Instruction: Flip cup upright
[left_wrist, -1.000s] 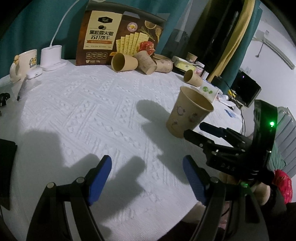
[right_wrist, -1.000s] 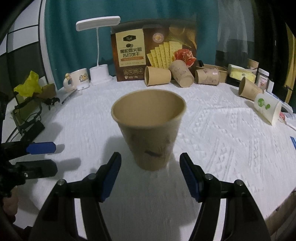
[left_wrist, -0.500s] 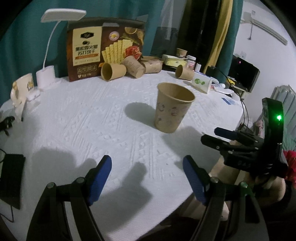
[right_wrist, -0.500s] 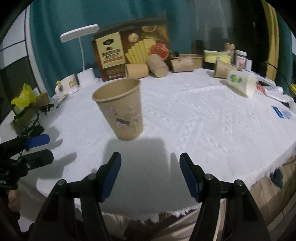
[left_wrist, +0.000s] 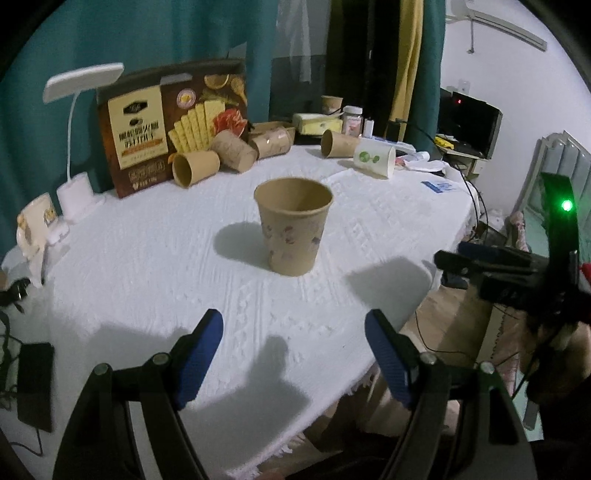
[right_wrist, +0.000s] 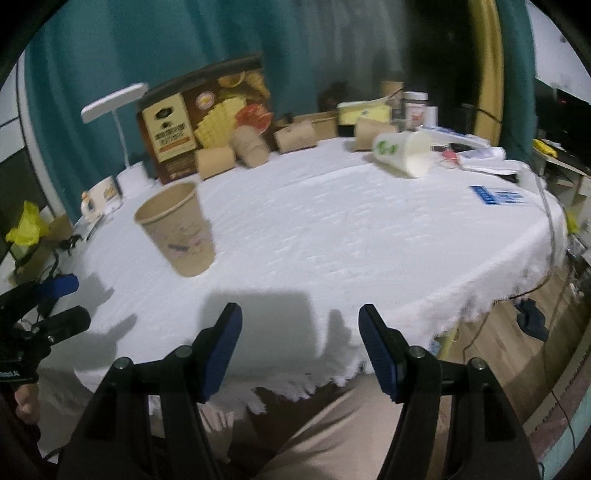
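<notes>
A brown paper cup (left_wrist: 293, 225) with a faint printed pattern stands upright, mouth up, on the white tablecloth (left_wrist: 155, 266). It also shows in the right wrist view (right_wrist: 177, 229), to the left. My left gripper (left_wrist: 293, 354) is open and empty, well short of the cup near the table's front edge. My right gripper (right_wrist: 300, 349) is open and empty, drawn back over the table's front edge. The right gripper shows at the right of the left wrist view (left_wrist: 456, 267); the left gripper shows at the left of the right wrist view (right_wrist: 55, 302).
Several brown cups (left_wrist: 194, 168) lie on their sides at the back by a cracker box (left_wrist: 170, 122). A white cup (left_wrist: 375, 158) lies on its side at back right. A desk lamp (left_wrist: 75, 192) and a mug (left_wrist: 35, 225) stand at the left. Cables hang off the right edge.
Both grippers have pulled back from the upright cup toward the table's front edge. The right gripper, which had the cup between its open fingers, is now well clear of it.
</notes>
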